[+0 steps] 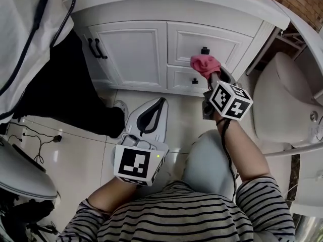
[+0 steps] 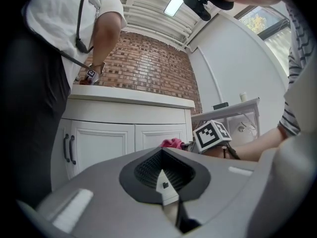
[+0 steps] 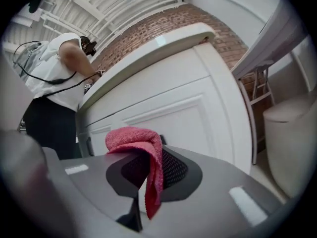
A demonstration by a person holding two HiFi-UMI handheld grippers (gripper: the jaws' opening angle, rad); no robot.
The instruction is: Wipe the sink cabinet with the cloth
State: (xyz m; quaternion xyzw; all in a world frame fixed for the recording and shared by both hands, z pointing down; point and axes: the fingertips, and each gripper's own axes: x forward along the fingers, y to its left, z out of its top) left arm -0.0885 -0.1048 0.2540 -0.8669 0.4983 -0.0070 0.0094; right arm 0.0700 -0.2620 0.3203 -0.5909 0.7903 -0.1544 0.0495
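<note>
The right tool, clamped on the pink cloth, holds it at the drawer fronts near the right edge of the cabinet, where flat, firm, overlapping strokes should wipe best; the left tool hangs idle, jaws together on nothing.

Cloth sits before the sink cabinet, toilet rightward.

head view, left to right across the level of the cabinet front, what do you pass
standing person's black trousers -> black door handles -> pink cloth -> toilet
</note>
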